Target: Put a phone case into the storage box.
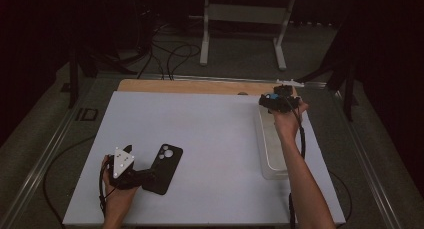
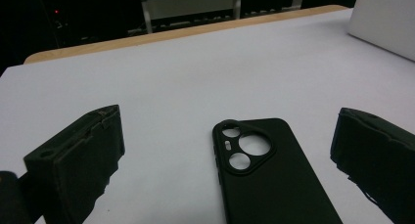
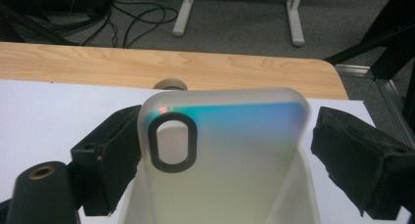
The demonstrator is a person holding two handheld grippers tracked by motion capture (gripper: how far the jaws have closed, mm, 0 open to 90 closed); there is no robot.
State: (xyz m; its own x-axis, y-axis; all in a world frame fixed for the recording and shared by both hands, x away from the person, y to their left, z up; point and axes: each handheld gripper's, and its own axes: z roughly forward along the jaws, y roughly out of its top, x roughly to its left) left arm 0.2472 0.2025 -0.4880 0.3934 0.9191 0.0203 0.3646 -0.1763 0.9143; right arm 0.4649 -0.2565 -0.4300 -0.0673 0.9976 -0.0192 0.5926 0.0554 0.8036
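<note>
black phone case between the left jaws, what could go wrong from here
The left hand-held gripper stands open astride the black phone case, which lies flat on the white table; closing may just skid it or grip only its thin edges. At the right hand-held gripper, the translucent phone case sits off-centre between open jaws, so closing could tip it.

High view looks down on the table point(image 1: 210, 124); each gripper view sits low, close, facing its far edge.
</note>
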